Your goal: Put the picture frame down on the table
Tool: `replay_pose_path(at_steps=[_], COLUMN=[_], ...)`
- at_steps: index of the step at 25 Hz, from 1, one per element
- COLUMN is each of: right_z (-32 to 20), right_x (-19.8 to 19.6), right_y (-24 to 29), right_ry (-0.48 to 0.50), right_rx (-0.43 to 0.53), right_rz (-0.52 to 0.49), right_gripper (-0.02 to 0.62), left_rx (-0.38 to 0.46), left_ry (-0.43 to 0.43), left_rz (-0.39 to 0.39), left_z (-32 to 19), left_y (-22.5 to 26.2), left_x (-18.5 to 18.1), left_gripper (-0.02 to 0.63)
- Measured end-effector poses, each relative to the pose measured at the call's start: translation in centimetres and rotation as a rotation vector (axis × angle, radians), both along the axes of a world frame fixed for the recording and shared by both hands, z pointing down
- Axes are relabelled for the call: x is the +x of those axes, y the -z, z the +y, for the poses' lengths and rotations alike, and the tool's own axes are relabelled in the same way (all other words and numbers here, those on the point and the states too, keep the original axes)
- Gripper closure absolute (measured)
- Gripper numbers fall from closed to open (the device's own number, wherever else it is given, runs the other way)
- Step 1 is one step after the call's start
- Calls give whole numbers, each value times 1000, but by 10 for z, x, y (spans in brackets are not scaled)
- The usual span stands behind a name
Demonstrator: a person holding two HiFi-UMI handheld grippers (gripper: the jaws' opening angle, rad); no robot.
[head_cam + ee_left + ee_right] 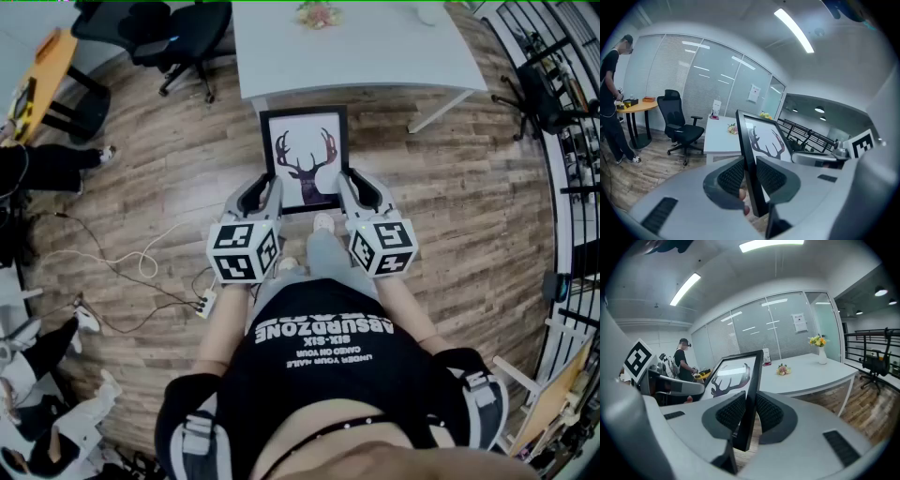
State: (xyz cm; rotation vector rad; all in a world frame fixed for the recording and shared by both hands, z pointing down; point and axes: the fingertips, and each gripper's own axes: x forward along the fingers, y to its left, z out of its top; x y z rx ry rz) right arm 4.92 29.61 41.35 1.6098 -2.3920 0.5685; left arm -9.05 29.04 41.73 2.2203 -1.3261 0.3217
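Note:
A black picture frame point(304, 156) with a deer-antler print hangs in the air over the wooden floor, just short of the white table point(375, 47). My left gripper point(264, 195) is shut on the picture frame's left edge point(749, 159), with both pads pressed on it. On the opposite edge point(751, 394) my right gripper point(348, 191) is shut the same way. In both gripper views the frame rises between the jaws, and its glass face point(731, 376) shows the antlers.
On the table lie a small flower bunch point(318, 13) and, in the right gripper view, a vase of flowers point(819, 348). A black office chair point(187, 37) stands at the table's left. A cable and power strip point(202, 302) lie on the floor. A person stands by an orange table point(640, 104).

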Motion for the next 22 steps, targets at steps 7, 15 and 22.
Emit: replay_pose_path(at_steps=[7, 15, 22], right_z=[-32, -87, -126], right_x=[23, 46, 58], right_y=[5, 11, 11], right_ry=[20, 92, 154], right_rx=[10, 14, 44], right_rz=[-6, -42, -22], right_gripper=[509, 509, 509], left_rx=[9, 32, 45], left_ry=[14, 93, 163], left_rz=[-3, 3, 2], left_z=[-30, -79, -105], left_y=[5, 15, 14], left_x=[23, 45, 59], left_gripper=[516, 517, 517])
